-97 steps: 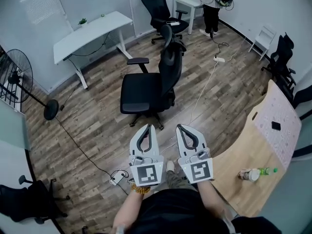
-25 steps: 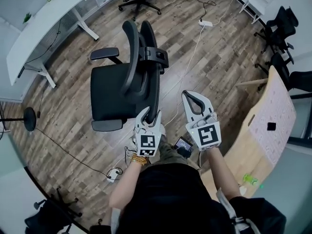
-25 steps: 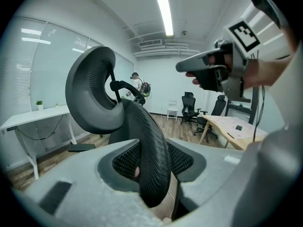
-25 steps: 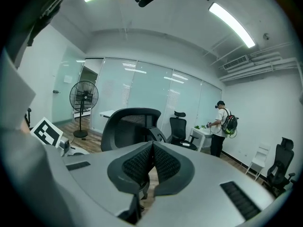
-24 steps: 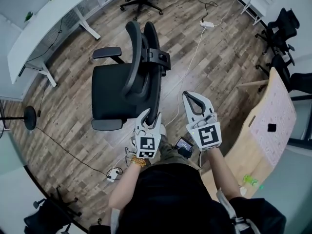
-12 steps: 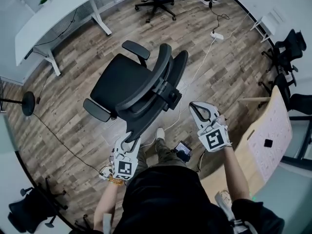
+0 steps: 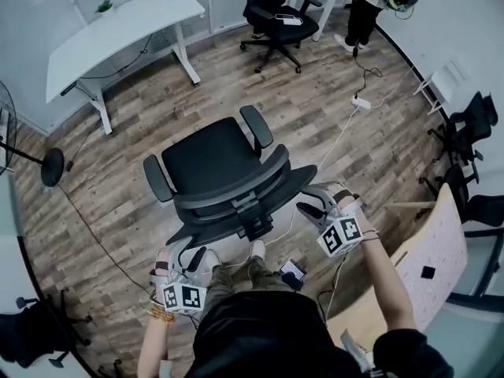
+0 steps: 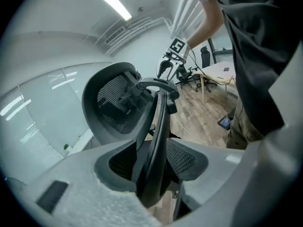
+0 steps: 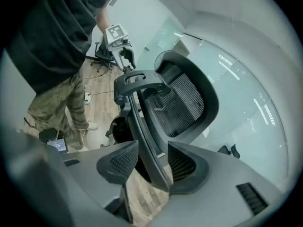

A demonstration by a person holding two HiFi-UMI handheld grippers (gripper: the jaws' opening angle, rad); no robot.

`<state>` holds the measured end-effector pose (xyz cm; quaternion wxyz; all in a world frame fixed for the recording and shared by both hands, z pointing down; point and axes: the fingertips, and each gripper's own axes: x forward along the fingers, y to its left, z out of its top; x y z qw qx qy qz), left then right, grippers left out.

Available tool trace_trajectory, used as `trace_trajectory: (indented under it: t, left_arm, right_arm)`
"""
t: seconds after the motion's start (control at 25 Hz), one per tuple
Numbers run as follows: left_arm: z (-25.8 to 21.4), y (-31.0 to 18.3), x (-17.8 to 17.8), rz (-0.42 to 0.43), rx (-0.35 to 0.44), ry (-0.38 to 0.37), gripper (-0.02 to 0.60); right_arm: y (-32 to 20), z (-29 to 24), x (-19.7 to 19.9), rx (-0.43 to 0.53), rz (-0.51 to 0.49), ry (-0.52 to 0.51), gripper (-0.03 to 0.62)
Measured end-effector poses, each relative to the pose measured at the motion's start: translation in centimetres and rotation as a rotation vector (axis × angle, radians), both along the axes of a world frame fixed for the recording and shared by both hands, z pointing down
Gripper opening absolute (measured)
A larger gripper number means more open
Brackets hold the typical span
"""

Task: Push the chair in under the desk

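Observation:
The black office chair (image 7: 209, 160) stands mid-floor, seat facing away from me, backrest (image 7: 236, 199) nearest me. My left gripper (image 7: 195, 257) is at the backrest's lower left edge. In the left gripper view the dark backrest frame (image 8: 158, 126) fills the gap of this gripper (image 8: 156, 183) and touches both pads, though the jaws are opening. My right gripper (image 7: 311, 203) is at the backrest's right edge. In the right gripper view the frame (image 9: 142, 126) runs between the opening jaws of this gripper (image 9: 149, 167), with a gap on one side.
A white desk (image 7: 118, 26) stands at the back left and a curved wooden desk (image 7: 429, 250) at the right. Another black chair (image 7: 276, 10) and a person (image 7: 366, 6) are at the back. A cable and power strip (image 7: 361, 102) lie on the floor, and a phone (image 7: 293, 272) lies by my feet.
The chair has swivelled, so its backrest now faces me. My left gripper has swung down and left with the backrest edge. My right gripper has opened and moved onto the backrest's right edge.

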<state>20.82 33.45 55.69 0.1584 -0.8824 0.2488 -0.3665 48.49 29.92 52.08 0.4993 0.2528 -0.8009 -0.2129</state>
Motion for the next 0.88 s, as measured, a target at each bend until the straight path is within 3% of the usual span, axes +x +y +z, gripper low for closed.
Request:
trace_trajectory:
  t: [0.16, 0.36, 0.48, 0.64, 0.88]
  left_arm:
    - [1.5, -1.4, 0.3, 0.017, -0.003, -0.063, 0.234]
    - [1.9, -2.7, -1.7, 0.034, -0.049, -0.104, 0.265]
    - [2.2, -2.7, -2.1, 0.073, -0.077, -0.145, 0.265]
    - [3.0, -4.0, -3.4, 0.132, -0.013, -0.260, 0.246]
    - [3.1, -5.9, -6.5, 0.153, -0.045, -0.259, 0.277]
  right_arm:
    - [-0.6, 2.2, -1.9, -0.059, -0.102, 0.087, 0.242]
    - [0.8, 4.1, -5.3, -0.148, -0.133, 0.065, 0.253]
    - [1.9, 5.8, -7.4, -0.150, -0.159, 0.081, 0.189]
    - [2.8, 6.6, -9.4, -0.123, -0.175, 0.095, 0.136]
    - [3.1, 6.6, -12.6, -0.180, -0.164, 0.009, 0.123]
